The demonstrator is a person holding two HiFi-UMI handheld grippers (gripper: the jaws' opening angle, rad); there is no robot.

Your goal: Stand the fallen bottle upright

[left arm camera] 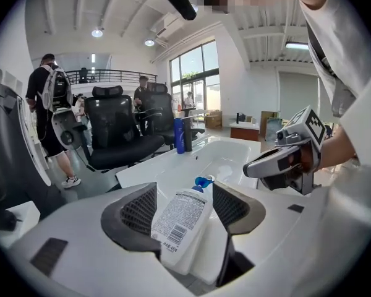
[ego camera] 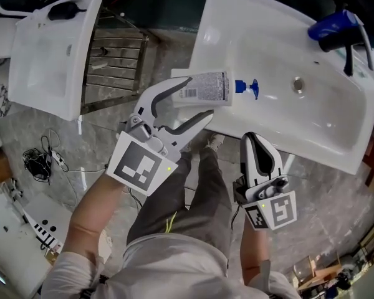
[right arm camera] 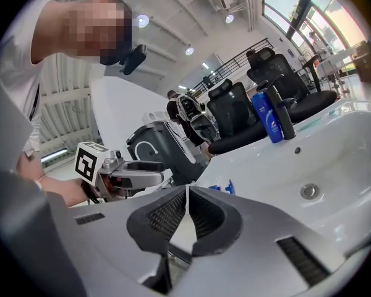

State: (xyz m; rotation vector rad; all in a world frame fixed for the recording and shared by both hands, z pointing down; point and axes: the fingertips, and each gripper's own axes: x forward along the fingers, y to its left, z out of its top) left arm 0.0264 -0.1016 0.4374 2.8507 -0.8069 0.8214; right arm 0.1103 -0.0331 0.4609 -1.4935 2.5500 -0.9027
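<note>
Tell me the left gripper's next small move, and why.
Probably close the left gripper on the bottle. It lies on its side on the sink's rim, its body already between the open jaws, so nothing grips it yet.

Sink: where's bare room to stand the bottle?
Bare: the sink deck beside the fallen bottle, and the basin between its pump and the drain. Crowded: the corner by the blue bottle; left gripper straddles the fallen bottle.
</note>
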